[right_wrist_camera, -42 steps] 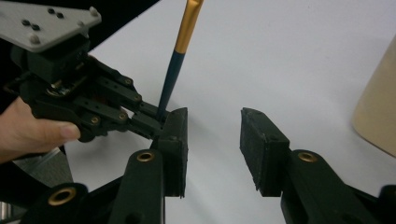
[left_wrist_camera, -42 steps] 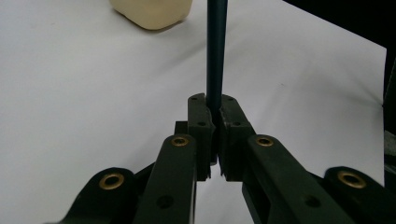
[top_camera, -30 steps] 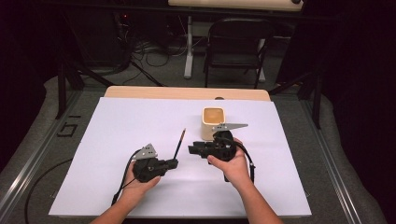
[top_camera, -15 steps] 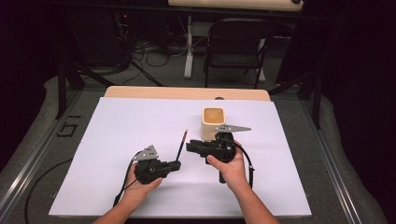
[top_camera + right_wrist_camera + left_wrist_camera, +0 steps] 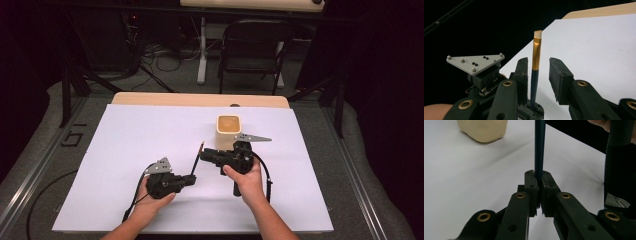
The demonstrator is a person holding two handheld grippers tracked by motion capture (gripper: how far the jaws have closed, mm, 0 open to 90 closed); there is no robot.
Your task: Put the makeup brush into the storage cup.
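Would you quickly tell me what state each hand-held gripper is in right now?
Left hand-held gripper: shut on the paintbrush.
Right hand-held gripper: open, jaws just closing around the paintbrush, pads not yet pressing it.

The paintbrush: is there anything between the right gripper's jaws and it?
Nothing visible. The paintbrush stands in the gap of the right gripper, its pads not pressing yet, while the left gripper clamps its handle.

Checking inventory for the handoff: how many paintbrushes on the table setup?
1. The paintbrush is clamped by its handle in the left tool, its bristle end up between the open jaws of the right tool, in front of the cream cup. The cup's inside is not fully visible.
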